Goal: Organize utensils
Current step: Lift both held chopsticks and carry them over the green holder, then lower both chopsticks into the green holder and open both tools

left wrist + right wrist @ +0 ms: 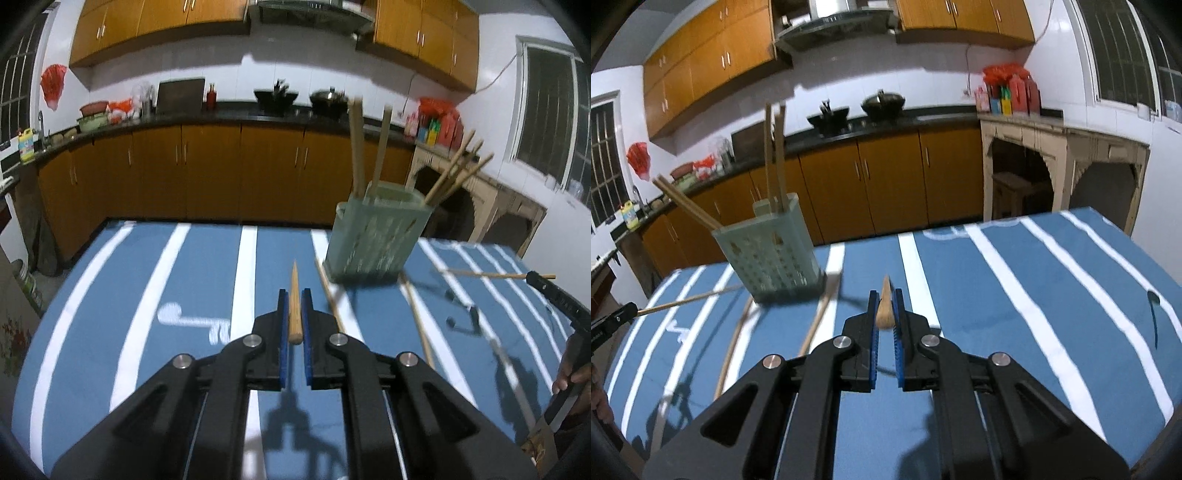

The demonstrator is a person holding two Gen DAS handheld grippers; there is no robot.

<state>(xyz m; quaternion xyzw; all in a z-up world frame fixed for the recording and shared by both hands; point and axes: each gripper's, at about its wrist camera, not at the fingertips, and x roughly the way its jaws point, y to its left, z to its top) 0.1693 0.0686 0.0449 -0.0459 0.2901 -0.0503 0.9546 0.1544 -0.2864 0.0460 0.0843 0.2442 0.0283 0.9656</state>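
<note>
chopsticks, wooden, pale tan, tapered to a point; several are sorted already, several are not. one chopstick (294, 295) is clamped in the left claw (294, 314), blue pads pressed on its thicker end, tip pointing forward over the desk (147, 266), which is covered in blue cloth with white stripes. a second chopstick (885, 302) is pinched likewise in the right claw (885, 314), seen end-on. both are held clear of the cloth, judged so that they can be carried to the holder (376, 240), a pale green slotted caddy standing near the desk's far edge. some sticks are stood upright in its back compartment and others are leaned outward from the front, tips down. at least two loose chopsticks (417, 317) are left flat on the cloth just beside the holder's base, blurred, judged still to be collected. placement into the holder is not yet done.
</note>
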